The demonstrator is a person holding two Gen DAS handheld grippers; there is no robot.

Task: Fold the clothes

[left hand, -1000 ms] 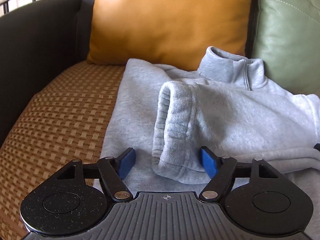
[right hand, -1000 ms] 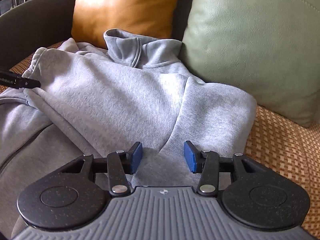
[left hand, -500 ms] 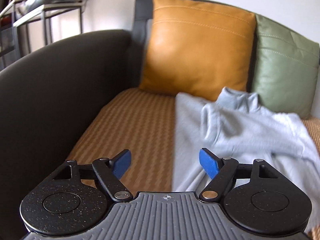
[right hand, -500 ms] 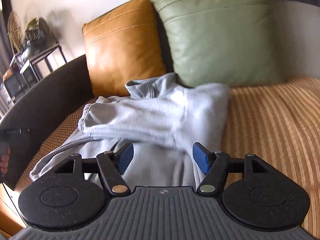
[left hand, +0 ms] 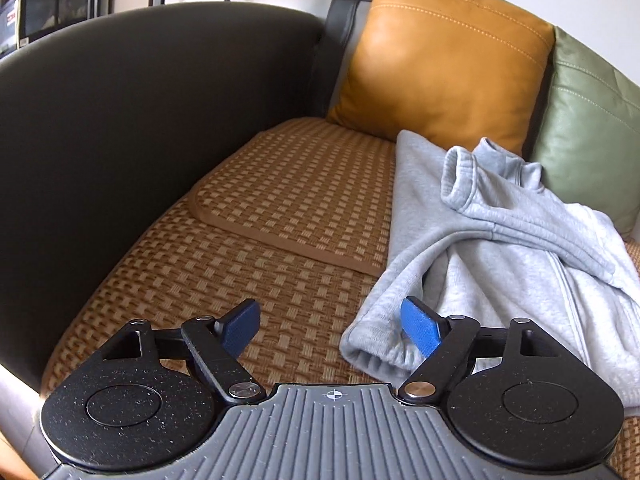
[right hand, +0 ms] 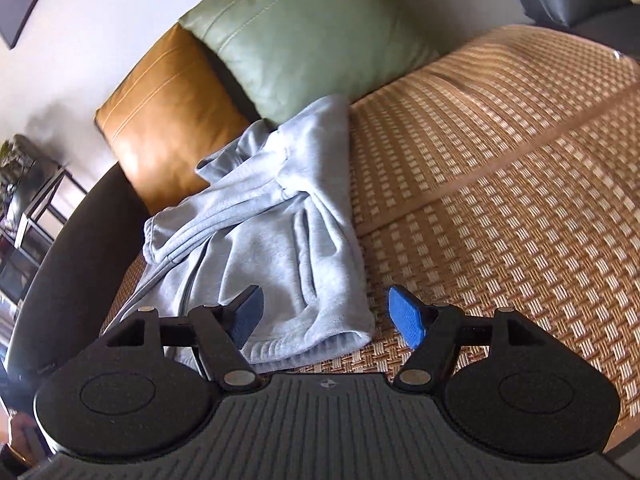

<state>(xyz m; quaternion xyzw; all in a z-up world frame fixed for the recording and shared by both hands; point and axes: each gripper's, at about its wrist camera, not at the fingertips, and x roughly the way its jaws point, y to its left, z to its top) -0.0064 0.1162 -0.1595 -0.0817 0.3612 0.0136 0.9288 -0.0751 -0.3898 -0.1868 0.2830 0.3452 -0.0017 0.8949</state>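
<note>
A light grey zip sweatshirt lies on the woven sofa seat with both sleeves folded across its body and its collar toward the cushions. One sleeve's ribbed cuff lies by the near left edge. My left gripper hovers open just in front of that cuff, holding nothing. In the right wrist view the sweatshirt stretches away from its hem. My right gripper stands open above the hem's right corner, with nothing between its blue pads.
An orange cushion and a green cushion lean on the sofa back behind the collar. The dark armrest curves along the left. Woven seat mat extends to the right of the garment. A shelf unit stands beyond the armrest.
Both grippers have pulled back and up from the sweatshirt's upper part, staying open. The left one now sits by the near cuff, the right one over the hem corner.
</note>
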